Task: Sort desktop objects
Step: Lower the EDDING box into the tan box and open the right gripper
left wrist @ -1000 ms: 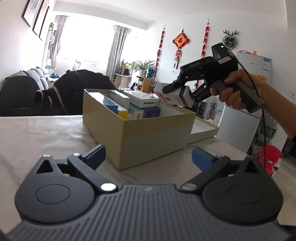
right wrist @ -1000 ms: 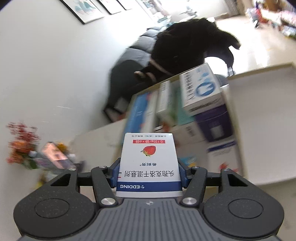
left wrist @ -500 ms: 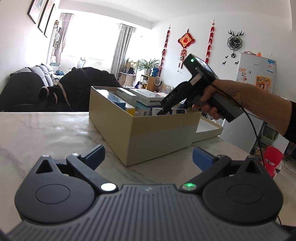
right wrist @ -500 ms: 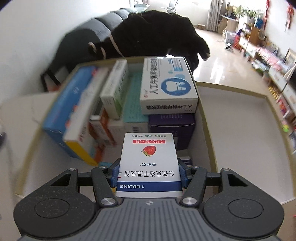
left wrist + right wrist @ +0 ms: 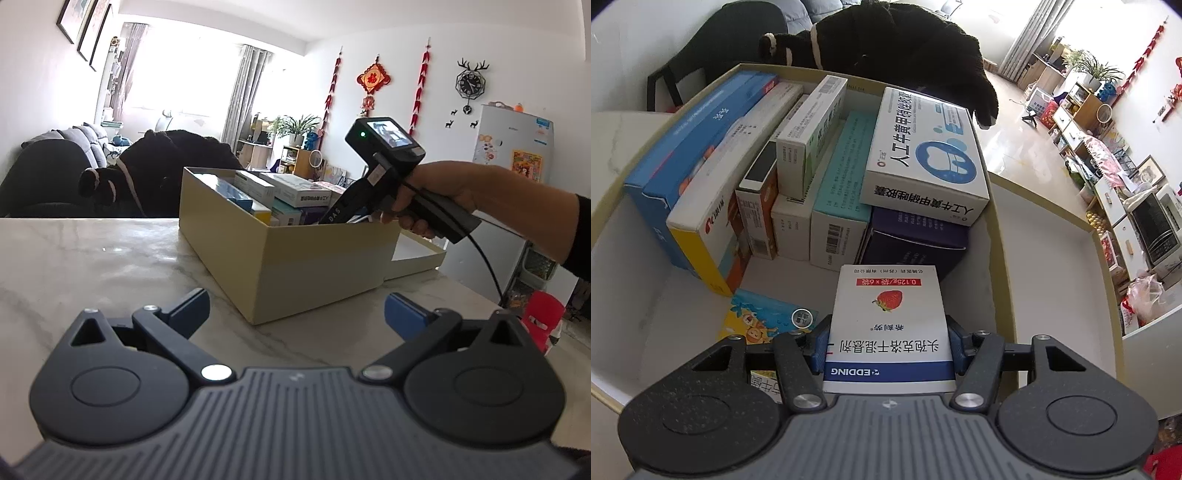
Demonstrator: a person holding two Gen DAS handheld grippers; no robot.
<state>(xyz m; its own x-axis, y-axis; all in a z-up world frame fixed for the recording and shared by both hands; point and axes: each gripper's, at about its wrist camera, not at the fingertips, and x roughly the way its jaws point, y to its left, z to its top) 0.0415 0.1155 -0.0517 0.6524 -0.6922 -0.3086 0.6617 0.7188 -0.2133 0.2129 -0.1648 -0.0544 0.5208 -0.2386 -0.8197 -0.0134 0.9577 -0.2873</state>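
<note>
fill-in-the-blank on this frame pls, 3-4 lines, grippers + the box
1. The right gripper is shut on a white medicine carton printed with a red ____.
2. The left gripper has its jaws ____, with nothing between them.
3. The beige box stands on a ____-patterned table.
4. The right gripper points down into the ____.

Missing words: strawberry; open; marble; box

- I see the worktop; it is pale marble with thin grey veins.
- A beige cardboard box stands directly on it, open at the top.
- Just beside the box, touching its far right side, lies its shallow lid, turned with the inside up.
- The near part of the worktop carries only these two things.
</note>
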